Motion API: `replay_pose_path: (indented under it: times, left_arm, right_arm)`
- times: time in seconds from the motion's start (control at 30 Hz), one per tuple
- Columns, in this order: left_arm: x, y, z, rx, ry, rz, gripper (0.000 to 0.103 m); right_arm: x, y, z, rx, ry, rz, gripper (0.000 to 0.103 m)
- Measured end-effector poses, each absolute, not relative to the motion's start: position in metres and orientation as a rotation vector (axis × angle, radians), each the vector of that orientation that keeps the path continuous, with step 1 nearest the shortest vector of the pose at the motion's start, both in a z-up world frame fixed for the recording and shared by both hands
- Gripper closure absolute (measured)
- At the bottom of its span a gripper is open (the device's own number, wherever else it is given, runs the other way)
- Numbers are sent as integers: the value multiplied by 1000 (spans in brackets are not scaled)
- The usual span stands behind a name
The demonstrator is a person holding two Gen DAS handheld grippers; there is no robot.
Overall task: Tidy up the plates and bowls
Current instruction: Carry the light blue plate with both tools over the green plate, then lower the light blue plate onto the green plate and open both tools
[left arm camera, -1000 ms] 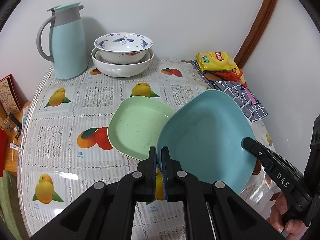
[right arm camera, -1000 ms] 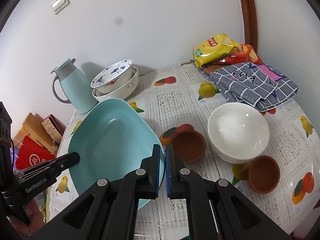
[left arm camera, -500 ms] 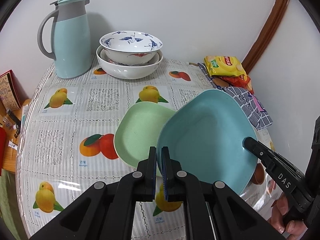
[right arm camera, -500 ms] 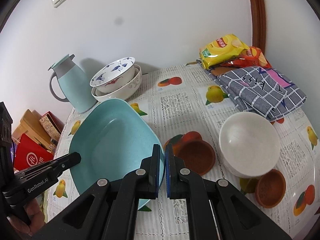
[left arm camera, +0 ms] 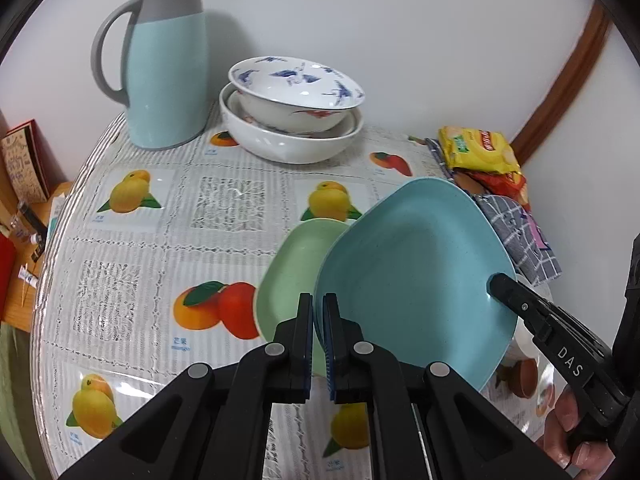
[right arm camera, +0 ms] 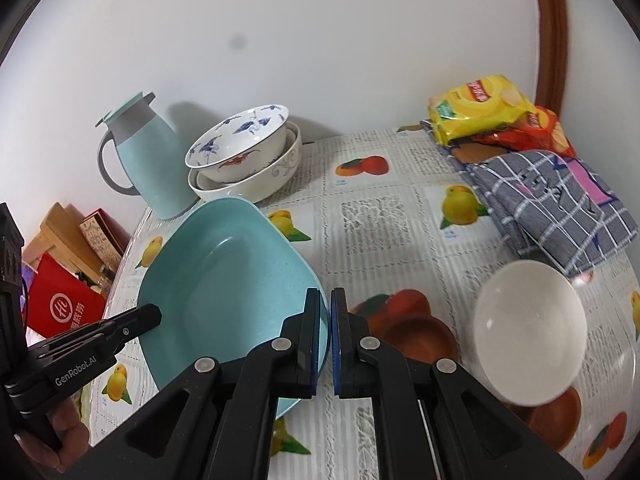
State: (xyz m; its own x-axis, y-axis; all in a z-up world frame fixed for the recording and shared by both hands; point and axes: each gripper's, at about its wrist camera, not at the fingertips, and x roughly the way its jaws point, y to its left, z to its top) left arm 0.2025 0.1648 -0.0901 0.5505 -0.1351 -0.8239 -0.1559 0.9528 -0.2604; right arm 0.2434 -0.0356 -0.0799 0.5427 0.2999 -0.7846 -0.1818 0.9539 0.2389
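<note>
On the left of the table point(left arm camera: 132, 240), which wears a fruit-print cloth, a pale blue jug point(left arm camera: 164, 68) is standing by the wall. Just right of it, a blue-patterned bowl point(left arm camera: 296, 88) is nesting inside a wider white bowl point(left arm camera: 288, 144).

Toward the middle, a green plate point(left arm camera: 292, 276) is lying flat on the cloth. A blue plate point(left arm camera: 412, 280) is hanging tilted above it, overlapping its right side, with both tongs pinching opposite rims. The left tongs point(left arm camera: 318, 320) are closed to a narrow slit on the near-left rim. The right tongs point(right arm camera: 326, 320) are closed just as tightly on the opposite edge.

Further right, a brown saucer point(right arm camera: 416, 336) is sitting on the cloth, then a plain white bowl point(right arm camera: 528, 328), with a second brown saucer point(right arm camera: 556, 408) partly under it. A checked cloth point(right arm camera: 560, 208) and snack packets point(right arm camera: 480, 108) are lying at the far right.

The main risk seems to be the blue plate slipping, since each grip is biting only a thin strip of smooth rim; uneven lowering could twist it free. It may also land off-centre on the green plate and rock or knock it sideways.

Both tongs are reaching forward and angling downward from the near side, converging on the plate; a hand point(left arm camera: 568, 436) is gripping the right tool's handle.
</note>
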Motion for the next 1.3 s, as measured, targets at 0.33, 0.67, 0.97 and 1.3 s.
replay_pose_path:
  times: [0.33, 0.67, 0.97, 1.3]
  left_arm:
    - [218, 189, -119, -378, 1044, 75, 97]
    - [228, 185, -146, -378, 1101, 61, 96]
    - [229, 184, -151, -369, 1113, 31, 94]
    - [222, 181, -146, -337, 1112, 13, 91]
  right_arm:
    - [270, -4, -106, 88, 1004, 327, 97]
    - [288, 5, -132, 35, 1051, 305, 96]
    - [300, 13, -141, -26, 1052, 301, 94]
    - [301, 25, -144, -124, 1031, 296, 90]
